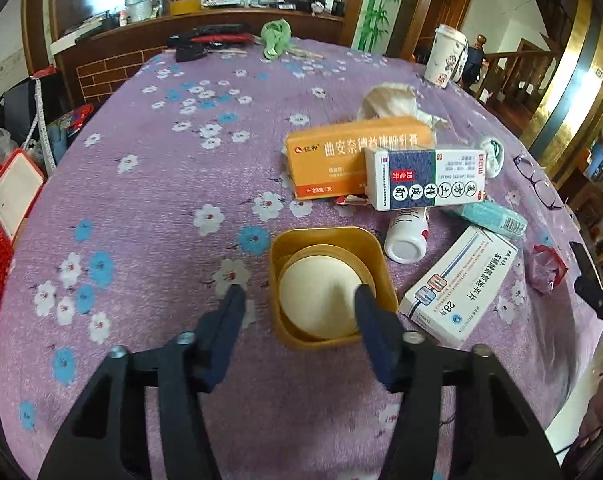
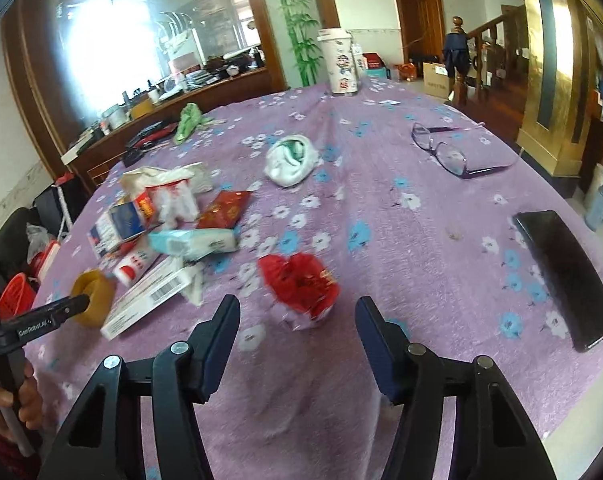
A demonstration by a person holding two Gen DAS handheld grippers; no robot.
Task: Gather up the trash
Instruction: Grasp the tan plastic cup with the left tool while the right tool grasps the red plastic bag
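Yellow tub (image 1: 329, 284) sits on the purple tablecloth (image 1: 173, 184), straddled by the left gripper (image 1: 299, 294): one finger inside, one outside its left wall, part-open, grip unclear. Right gripper (image 2: 297, 312), part-open and empty, faces the red wrapper (image 2: 299, 284).

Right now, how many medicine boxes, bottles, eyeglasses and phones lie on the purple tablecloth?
Medicine boxes: 3 (orange box, blue-and-white box, white box)
White bottle: 1
Eyeglasses: 1
Phone: 1
Total: 6

Four medicine boxes (image 1: 355, 156), one pill bottle (image 1: 406, 236), one phone (image 2: 567, 276), one pair of glasses (image 2: 453, 152)
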